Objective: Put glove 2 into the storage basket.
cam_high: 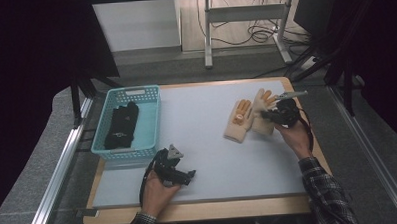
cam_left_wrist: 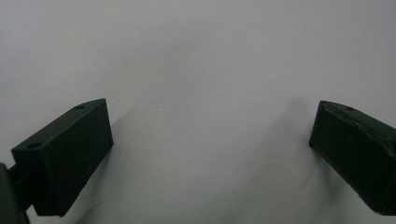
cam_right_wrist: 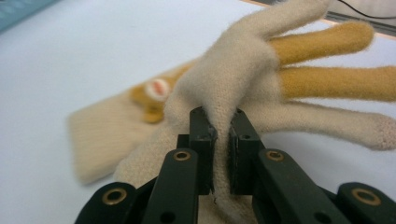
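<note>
**Observer:** So, sweeping from the left of the high view, what do you have?

**Operator:** At the left sits the teal basket [cam_high: 152, 124], with a pair of black gloves [cam_high: 121, 125] already lying in it. Just below and right of it, my left gripper [cam_high: 181, 176] rests low over the grey mat [cam_high: 202, 142]; in the left gripper view its jaws stand wide apart with bare mat between them. At the right of the frame lie two cream gloves, and my right gripper [cam_high: 270, 115] is on the right-hand cream glove [cam_high: 262, 112].

**Observer:** A firm hold?

**Operator:** In the right gripper view the jaws are pinched together on a raised fold of that glove's knit [cam_right_wrist: 224, 88], near the base of the fingers. It's a thin bite, I judge, so I'd lift slowly and straight up.

**Observer:** And the other cream glove [cam_high: 239, 121]?

**Operator:** It lies touching the first, along its left side. The knit could snag and drag it, so I'd watch for that, then carry across to the basket, clearing its rim before letting go.
</note>
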Demonstrator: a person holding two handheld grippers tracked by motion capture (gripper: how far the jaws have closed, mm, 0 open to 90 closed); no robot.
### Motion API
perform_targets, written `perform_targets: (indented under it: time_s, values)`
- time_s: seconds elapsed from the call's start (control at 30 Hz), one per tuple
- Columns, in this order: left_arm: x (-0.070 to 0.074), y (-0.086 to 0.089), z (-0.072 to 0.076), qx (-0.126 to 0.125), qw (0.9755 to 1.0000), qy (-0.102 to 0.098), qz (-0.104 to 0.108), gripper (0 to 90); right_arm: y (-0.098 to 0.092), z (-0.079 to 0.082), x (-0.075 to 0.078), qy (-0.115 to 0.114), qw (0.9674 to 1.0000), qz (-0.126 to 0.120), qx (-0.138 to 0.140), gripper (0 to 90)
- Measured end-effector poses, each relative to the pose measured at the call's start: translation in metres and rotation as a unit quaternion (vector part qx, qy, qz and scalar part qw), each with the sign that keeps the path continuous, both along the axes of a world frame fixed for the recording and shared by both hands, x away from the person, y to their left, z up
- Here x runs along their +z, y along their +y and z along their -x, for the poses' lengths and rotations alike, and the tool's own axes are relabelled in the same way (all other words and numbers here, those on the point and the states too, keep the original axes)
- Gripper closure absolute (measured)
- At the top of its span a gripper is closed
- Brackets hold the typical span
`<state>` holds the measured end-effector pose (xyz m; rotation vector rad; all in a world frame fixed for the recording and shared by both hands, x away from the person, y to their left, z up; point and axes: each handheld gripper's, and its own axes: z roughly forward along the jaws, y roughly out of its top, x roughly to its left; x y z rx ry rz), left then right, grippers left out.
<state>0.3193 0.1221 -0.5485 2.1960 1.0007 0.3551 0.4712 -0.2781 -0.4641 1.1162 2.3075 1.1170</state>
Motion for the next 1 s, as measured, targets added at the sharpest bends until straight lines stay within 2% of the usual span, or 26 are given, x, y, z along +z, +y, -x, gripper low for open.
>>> perform_targets:
  time_s: [0.3, 0.4, 0.63, 0.8, 1.0]
  values:
    - [0.0, 0.0, 0.0, 0.0, 1.0, 0.0, 0.0, 0.0, 0.018, 0.044, 0.012, -0.005, 0.9988, -0.01, 0.047, 81.2]
    - [0.0, 0.0, 0.0, 0.0, 1.0, 0.0, 0.0, 0.0, 0.028, 0.061, 0.014, -0.006, 0.9976, -0.014, 0.067, 81.0]
    - [0.0, 0.0, 0.0, 0.001, 1.0, -0.002, 0.001, 0.0, 0.061, 0.096, 0.013, 0.011, 0.9936, -0.027, 0.109, 80.1]
    - [0.0, 0.0, 0.0, 0.002, 1.0, -0.002, 0.001, 0.0, 0.089, 0.114, 0.0, 0.025, 0.9899, -0.029, 0.136, 79.8]
    - [0.0, 0.0, 0.0, 0.002, 1.0, -0.001, 0.002, 0.0, 0.117, 0.123, -0.028, 0.045, 0.9871, -0.018, 0.153, 79.3]
